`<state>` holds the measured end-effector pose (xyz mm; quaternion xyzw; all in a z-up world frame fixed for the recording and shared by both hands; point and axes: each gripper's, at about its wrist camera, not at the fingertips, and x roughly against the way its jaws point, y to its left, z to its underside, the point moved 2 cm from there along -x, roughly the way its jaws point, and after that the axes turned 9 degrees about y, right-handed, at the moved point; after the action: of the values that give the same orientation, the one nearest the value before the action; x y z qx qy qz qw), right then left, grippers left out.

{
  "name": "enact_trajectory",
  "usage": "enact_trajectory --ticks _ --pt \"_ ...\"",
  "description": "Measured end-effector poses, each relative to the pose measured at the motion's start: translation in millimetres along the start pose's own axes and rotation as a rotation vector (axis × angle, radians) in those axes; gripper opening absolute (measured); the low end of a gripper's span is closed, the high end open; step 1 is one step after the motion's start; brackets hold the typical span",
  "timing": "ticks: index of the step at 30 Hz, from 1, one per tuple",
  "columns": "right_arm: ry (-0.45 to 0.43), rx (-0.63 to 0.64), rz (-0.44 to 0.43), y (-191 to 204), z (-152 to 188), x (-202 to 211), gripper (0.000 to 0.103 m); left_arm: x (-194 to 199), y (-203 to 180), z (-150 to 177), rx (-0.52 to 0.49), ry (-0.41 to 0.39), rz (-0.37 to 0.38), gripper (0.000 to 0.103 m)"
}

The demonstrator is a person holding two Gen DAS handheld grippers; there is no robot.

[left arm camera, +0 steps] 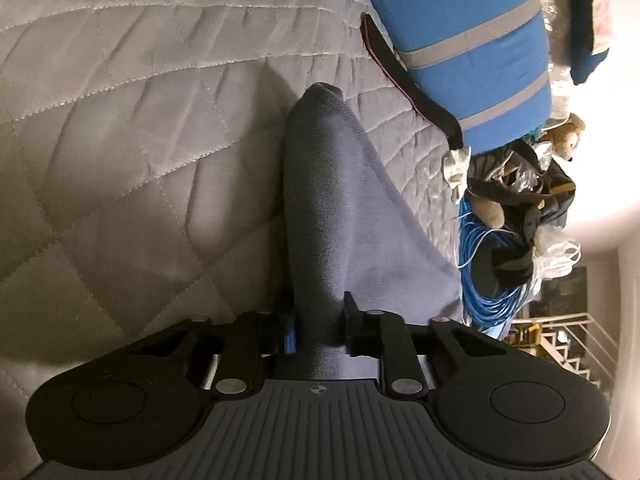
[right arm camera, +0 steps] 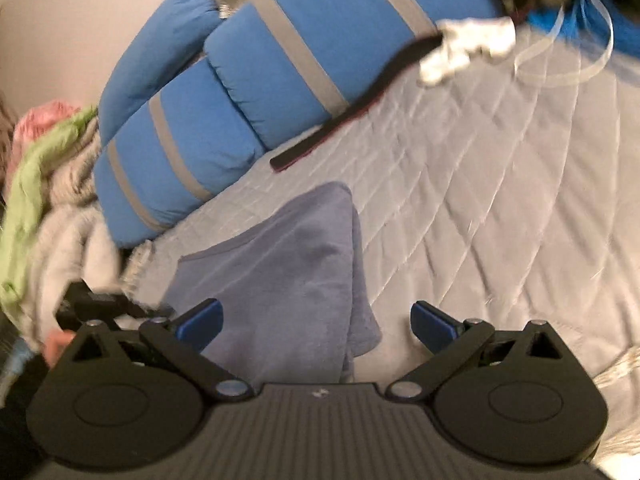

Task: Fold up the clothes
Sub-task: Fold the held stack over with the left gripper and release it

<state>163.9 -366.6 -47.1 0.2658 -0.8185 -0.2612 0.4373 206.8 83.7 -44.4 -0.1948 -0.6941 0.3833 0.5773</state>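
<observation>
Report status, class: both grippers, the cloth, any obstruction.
Left gripper shut on grey-blue cloth, lifted off quilt. Right gripper open, over cloth. Black strap nearby, not touching.

A slate-blue fleece cloth [right arm camera: 288, 264] lies on the grey quilted bed cover [right arm camera: 500, 184]. Behind it rests a blue padded cushion with grey stripes [right arm camera: 256, 92], with a dark strap [right arm camera: 344, 120] along its near edge. A coil of blue cable [left arm camera: 484, 276] sits beside the bed, under a brown teddy bear [left arm camera: 564, 136].

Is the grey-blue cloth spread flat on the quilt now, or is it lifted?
Partly lifted. The left gripper is shut on the grey-blue cloth, which rises in a bunched ridge; the rest drapes on the quilt.
</observation>
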Motion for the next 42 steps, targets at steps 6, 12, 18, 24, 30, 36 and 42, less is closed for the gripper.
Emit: enact_trajectory --ticks 6,12,18,24,30,36,42 --pt "0.034 -0.038 -0.060 -2 -3 -6 0.103 25 5 -6 -0.030 -0.003 -0.051 0.015" --pt "0.067 -0.052 -0.104 2 0 -12 0.103 66 26 -17 -0.023 0.016 -0.114 0.015" --pt "0.128 0.036 -0.148 27 14 -25 0.103 97 37 -23 -0.002 0.013 -0.164 0.020" --pt "0.132 0.021 -0.244 44 25 -42 0.103 132 33 -12 0.030 -0.019 -0.161 0.040" --pt "0.078 -0.017 -0.292 53 26 -49 0.103 145 -23 -8 -0.073 -0.095 -0.092 0.049" --pt "0.008 0.018 -0.233 66 -1 -67 0.100 102 -82 -10 -0.203 -0.069 -0.024 0.049" --pt "0.064 0.030 -0.238 66 -37 -107 0.068 73 -100 -11 -0.250 -0.029 0.010 0.049"
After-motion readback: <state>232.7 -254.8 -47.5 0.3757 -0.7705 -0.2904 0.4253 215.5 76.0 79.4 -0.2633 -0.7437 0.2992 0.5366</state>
